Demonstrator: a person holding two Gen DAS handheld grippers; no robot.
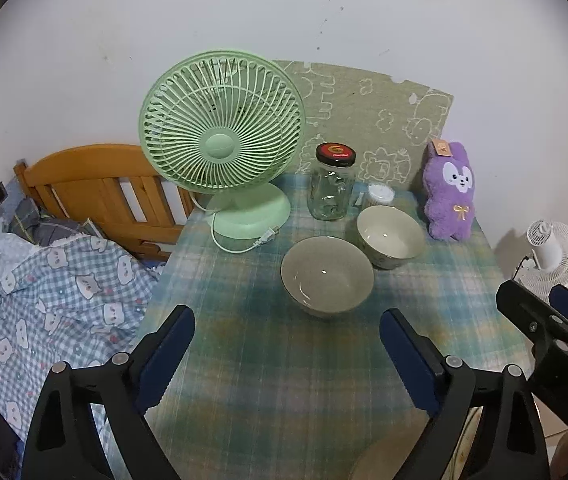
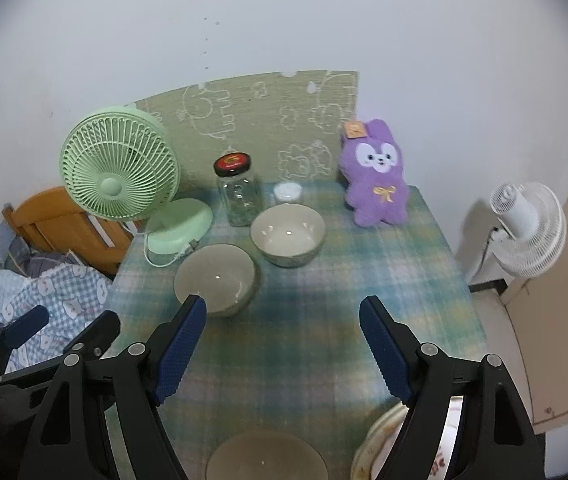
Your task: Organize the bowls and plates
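Plaid cloth covers the bench, backed by a white wall. On it, two bowls stand apart: the grey bowl nearer, the cream bowl behind, not yet stacked. Two plates, a grey plate and a patterned plate, lie at the near edge. Left claw and right claw hover gaping, empty; the sorting looks unstarted.

"DAS" on the right tongs; jar lid print illegible.
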